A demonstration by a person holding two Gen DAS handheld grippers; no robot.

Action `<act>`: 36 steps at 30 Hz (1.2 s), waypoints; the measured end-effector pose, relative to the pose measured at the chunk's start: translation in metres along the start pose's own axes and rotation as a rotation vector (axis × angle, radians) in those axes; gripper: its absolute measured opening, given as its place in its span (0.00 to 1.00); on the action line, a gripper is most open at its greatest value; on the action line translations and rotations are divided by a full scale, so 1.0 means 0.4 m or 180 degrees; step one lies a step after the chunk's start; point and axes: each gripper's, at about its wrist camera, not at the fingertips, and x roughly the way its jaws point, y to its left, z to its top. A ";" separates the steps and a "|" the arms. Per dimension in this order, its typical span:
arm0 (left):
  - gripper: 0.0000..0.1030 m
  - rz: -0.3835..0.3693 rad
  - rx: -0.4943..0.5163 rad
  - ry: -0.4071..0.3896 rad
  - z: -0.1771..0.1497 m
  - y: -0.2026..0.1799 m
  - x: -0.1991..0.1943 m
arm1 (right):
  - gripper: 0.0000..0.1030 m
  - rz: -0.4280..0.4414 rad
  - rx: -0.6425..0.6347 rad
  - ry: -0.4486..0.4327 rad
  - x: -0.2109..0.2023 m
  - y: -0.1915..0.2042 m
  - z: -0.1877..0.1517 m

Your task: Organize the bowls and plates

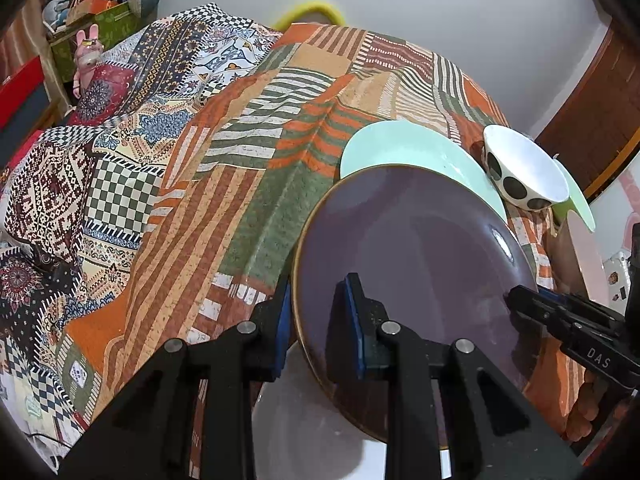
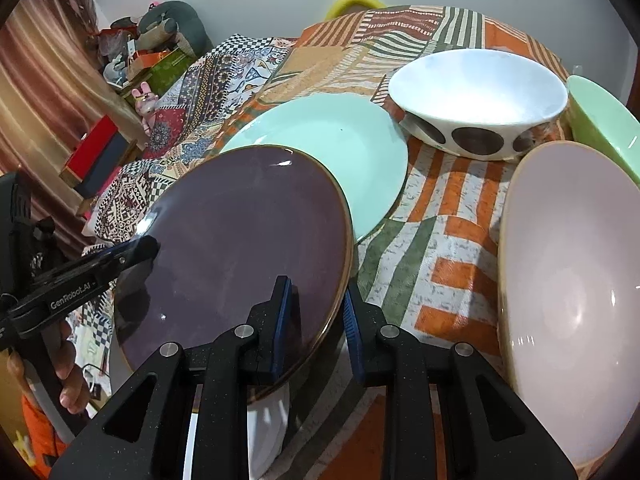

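A dark purple plate (image 1: 416, 264) with a gold rim is held from two sides. My left gripper (image 1: 318, 320) is shut on its left rim, one blue pad under the rim and one on top. On the opposite rim my right gripper (image 2: 318, 320) is shut the same way. Each gripper shows in the other's view: the right gripper (image 1: 516, 296) and the left gripper (image 2: 148, 246). The purple plate (image 2: 240, 248) hangs over a white plate (image 2: 268, 420), mostly hidden beneath it. I cannot tell whether they touch. A mint plate (image 2: 332, 148) lies just behind.
A white bowl with dark dots (image 2: 476, 92), a green bowl (image 2: 604, 128) and a pale pink bowl (image 2: 572, 264) stand to the right on the patchwork cloth (image 2: 420, 240). Boxes, a stuffed toy and a curtain crowd the far left. A hand (image 2: 72, 376) holds the left gripper.
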 end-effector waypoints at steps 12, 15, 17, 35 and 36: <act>0.24 -0.0002 -0.0042 -0.0023 -0.045 -0.022 -0.065 | 0.22 0.0066 0.0035 -0.0042 -0.054 -0.010 -0.027; 0.24 -0.0021 -0.0016 -0.0010 -0.060 -0.033 -0.079 | 0.22 0.0076 0.0028 -0.0076 -0.076 -0.011 -0.035; 0.24 -0.0021 0.0003 -0.0001 -0.072 -0.041 -0.087 | 0.22 0.0039 0.0000 -0.0106 -0.089 -0.009 -0.045; 0.24 -0.0188 0.0268 0.0019 -0.194 -0.176 -0.211 | 0.22 -0.0040 0.0072 -0.0233 -0.235 -0.053 -0.150; 0.24 -0.0202 0.0278 0.0033 -0.202 -0.184 -0.214 | 0.22 -0.0045 0.0079 -0.0236 -0.243 -0.056 -0.157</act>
